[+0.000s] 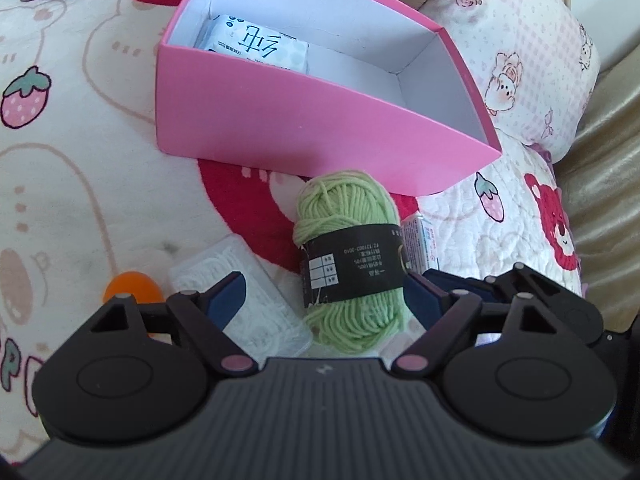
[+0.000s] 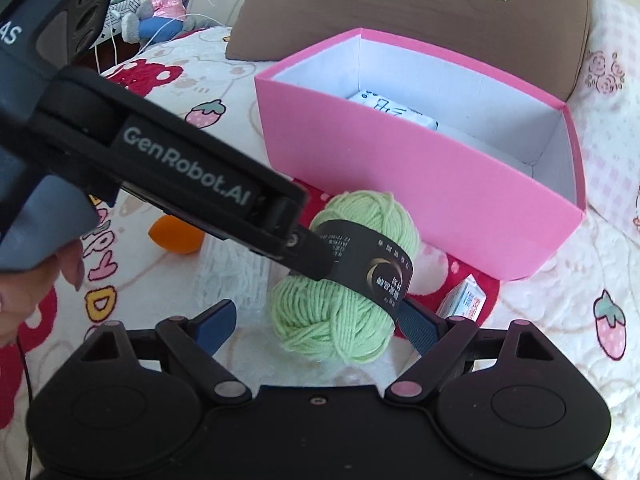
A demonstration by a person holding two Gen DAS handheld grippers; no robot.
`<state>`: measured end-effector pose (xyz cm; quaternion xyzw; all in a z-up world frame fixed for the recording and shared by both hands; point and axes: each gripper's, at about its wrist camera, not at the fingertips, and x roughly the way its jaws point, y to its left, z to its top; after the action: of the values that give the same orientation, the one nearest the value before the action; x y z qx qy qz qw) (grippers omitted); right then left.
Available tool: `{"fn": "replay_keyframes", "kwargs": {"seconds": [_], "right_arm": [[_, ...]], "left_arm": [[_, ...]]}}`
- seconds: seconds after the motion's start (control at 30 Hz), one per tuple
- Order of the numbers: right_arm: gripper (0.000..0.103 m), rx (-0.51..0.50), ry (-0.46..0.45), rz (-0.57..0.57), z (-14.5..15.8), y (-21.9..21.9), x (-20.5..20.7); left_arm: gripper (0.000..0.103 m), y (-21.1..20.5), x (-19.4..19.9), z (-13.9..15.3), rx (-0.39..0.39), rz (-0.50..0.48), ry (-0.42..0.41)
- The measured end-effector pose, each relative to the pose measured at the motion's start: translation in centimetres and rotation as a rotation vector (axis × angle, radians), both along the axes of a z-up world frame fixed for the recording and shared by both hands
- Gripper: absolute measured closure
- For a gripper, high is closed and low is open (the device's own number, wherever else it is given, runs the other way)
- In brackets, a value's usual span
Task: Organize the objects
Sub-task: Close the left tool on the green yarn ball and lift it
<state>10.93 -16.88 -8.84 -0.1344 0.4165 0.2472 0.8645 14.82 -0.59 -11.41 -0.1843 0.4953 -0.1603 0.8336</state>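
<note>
One green yarn skein [image 1: 347, 258], one pink box [image 1: 304, 120], one orange ball [image 1: 130, 286].

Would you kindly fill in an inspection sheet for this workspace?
Surface: cartoon-print blanket.
Job's things: open pink box holding a tissue pack; green yarn ball, clear plastic case, orange ball, small carton outside.
Clutter: nothing seen.
Grippers: left gripper and right gripper open around the yarn.
Cables: white cable, black cord.
Surroundings: brown pillow, plush toy.
</note>
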Motion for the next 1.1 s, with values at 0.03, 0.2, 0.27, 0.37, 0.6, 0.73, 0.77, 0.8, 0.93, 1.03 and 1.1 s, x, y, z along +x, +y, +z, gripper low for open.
{"fn": "replay_keyframes", "kwargs": {"seconds": [0.03, 0.2, 0.27, 0.37, 0.6, 0.73, 0.77, 0.8, 0.93, 1.03, 1.1], "right_arm": [[0.013, 0.001, 0.002, -0.007, -0.2, -0.1, 0.2], [0.013, 0.015, 0.044, -0.052, -0.9, -0.6, 1.3], [0.013, 0.021, 0.057, -0.066, -1.0, -0.9, 1.6], [0.014, 0.048, 0.078, -0.097, -1.2, -1.5, 2.3], [0.017, 0.200, 0.190, -0.215, -2.7, -3.5, 3.9], [0.026, 0.176, 0.171, -0.195, -2.8, -2.7, 3.3], [0.027, 0.159, 0.166, -0.196, -2.9, -2.3, 3.7], [0.029, 0.149, 0.159, -0.195, -2.8, -2.1, 3.9], [0.034, 0.136, 0.141, -0.178, -2.6, -2.0, 3.8], [0.037, 0.148, 0.166, -0.225, -2.3, -2.0, 3.7], [0.037, 0.140, 0.152, -0.231, -2.3, -1.6, 3.5]], "left_arm": [[0.018, -0.2, 0.1, 0.0, -0.005, 0.005, -0.003], [0.018, -0.5, 0.3, -0.4, -0.042, 0.038, -0.011], [0.019, -0.6, 0.4, -0.8, -0.053, 0.042, -0.013], [0.028, -0.6, 0.3, -1.6, -0.057, 0.037, -0.002], [0.045, -0.3, 0.1, -2.2, -0.164, 0.035, 0.034], [0.050, -0.6, 0.1, -3.4, -0.190, 0.051, 0.038], [0.050, -0.6, 0.0, -3.7, -0.200, 0.056, 0.040], [0.051, -0.7, 0.0, -3.8, -0.199, 0.061, 0.033], [0.053, -0.7, -0.3, -3.7, -0.197, 0.067, 0.007], [0.054, -1.3, -0.9, -3.5, -0.176, 0.065, -0.021], [0.054, -2.0, -1.3, -3.1, -0.147, 0.072, -0.038]]}}
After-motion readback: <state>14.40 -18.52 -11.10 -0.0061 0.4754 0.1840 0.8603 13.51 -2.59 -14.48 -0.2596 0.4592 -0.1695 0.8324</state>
